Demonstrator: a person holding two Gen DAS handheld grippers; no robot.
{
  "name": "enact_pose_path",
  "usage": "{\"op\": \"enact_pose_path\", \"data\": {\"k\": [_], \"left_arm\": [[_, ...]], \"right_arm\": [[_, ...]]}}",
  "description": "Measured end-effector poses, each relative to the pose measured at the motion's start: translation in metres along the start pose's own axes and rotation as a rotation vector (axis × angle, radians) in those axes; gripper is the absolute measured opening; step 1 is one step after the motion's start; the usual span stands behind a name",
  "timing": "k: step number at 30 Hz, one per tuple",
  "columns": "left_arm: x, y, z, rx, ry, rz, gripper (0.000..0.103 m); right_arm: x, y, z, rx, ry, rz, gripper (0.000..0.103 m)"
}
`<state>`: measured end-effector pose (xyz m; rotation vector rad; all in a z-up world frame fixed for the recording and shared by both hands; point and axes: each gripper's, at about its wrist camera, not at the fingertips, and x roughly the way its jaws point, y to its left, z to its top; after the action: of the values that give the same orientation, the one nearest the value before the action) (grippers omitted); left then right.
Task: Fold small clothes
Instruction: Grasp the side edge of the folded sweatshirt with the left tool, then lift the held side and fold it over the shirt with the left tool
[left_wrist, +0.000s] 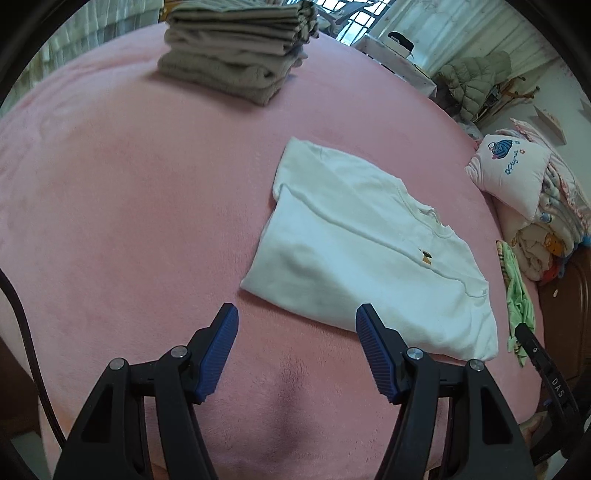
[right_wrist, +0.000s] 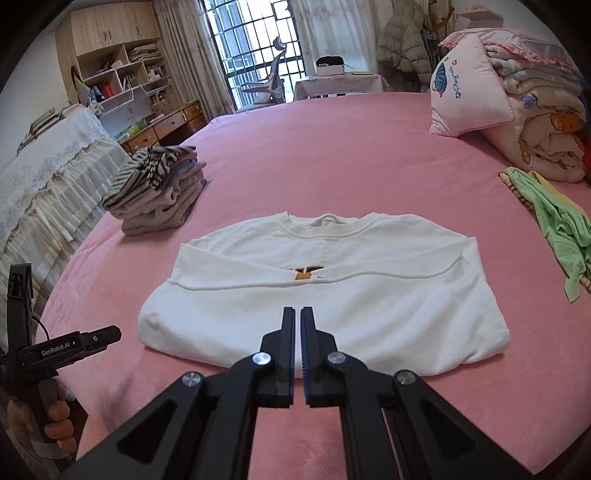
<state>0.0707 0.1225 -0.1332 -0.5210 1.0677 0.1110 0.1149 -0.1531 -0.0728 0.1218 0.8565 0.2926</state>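
White shirt lay folded on the pink bed, both grippers held above it.

The white shirt (right_wrist: 325, 291) lay flat on the pink bed (right_wrist: 332, 155), its sleeves folded in and its collar pointing away. The right gripper (right_wrist: 297, 317) hovered over the near hem with its fingers pressed together, gripping nothing. The left gripper (left_wrist: 297, 321) had its fingers spread wide beside the shirt's edge. A stack of folded clothes (right_wrist: 159, 188) stood well apart, a green garment (right_wrist: 554, 229) on the other side.

The print on the white shirt (right_wrist: 325, 288) is mostly hidden under its folded sleeves; the pillow's (right_wrist: 469, 92) lettering is unreadable.
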Motion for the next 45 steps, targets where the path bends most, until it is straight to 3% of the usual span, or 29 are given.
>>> {"op": "enact_pose_path", "data": {"k": [14,20,30,34,36,38,40,45], "left_arm": [[0.070,0.027,-0.021,-0.184,0.095,-0.198,0.064],[0.092,0.034,-0.018,-0.269,0.094,-0.300,0.064],[0.117,0.035,-0.006,-0.380,0.084,-0.408,0.064],[0.124,0.027,0.000,-0.386,0.075,-0.399,0.064],[0.125,0.025,0.002,-0.384,0.068,-0.379,0.058],[0.129,0.026,0.003,-0.379,0.069,-0.359,0.031],[0.133,0.028,0.004,-0.386,0.080,-0.357,0.021],[0.132,0.022,0.007,-0.366,0.064,-0.340,0.019]], "right_arm": [[0.038,0.027,-0.029,-0.090,0.026,0.006,0.003],[0.054,0.030,-0.032,-0.095,0.046,0.017,0.003],[0.075,0.028,-0.032,-0.087,0.068,0.015,0.003],[0.082,0.025,-0.033,-0.081,0.070,0.005,0.003],[0.085,0.025,-0.034,-0.090,0.066,-0.007,0.003],[0.089,0.025,-0.036,-0.096,0.069,-0.021,0.003],[0.092,0.024,-0.039,-0.099,0.072,-0.033,0.003],[0.089,0.020,-0.043,-0.095,0.050,-0.060,0.003]]}}
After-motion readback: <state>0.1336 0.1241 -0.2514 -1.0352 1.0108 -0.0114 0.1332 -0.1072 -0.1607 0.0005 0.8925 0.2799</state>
